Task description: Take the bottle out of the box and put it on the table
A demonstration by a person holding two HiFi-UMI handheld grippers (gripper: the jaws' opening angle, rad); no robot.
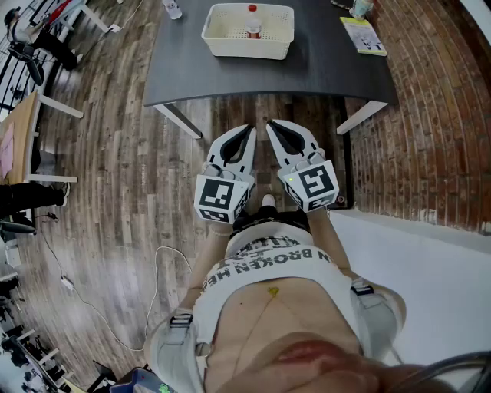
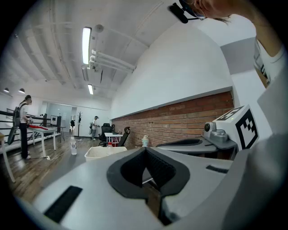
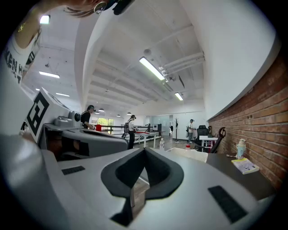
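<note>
A white basket (image 1: 247, 47) stands on the dark table (image 1: 322, 69) at the top of the head view. In it stands a small bottle with a red cap (image 1: 252, 21). My left gripper (image 1: 250, 128) and right gripper (image 1: 269, 123) are held side by side close to my body, over the wooden floor and short of the table's near edge. Both are shut with nothing between the jaws. The left gripper view shows its shut tips (image 2: 145, 150) pointing toward the basket (image 2: 104, 152). Past the right gripper's shut tips (image 3: 145, 150) lie the basket (image 3: 191, 154) and the red cap (image 3: 187, 146).
A clear water bottle (image 1: 173, 9) stands at the table's far left corner. A yellow booklet (image 1: 363, 34) and a small pale bottle (image 1: 360, 6) are at its right end. Brick surface (image 1: 430, 115) runs along the right. Desks and people stand farther off at the left.
</note>
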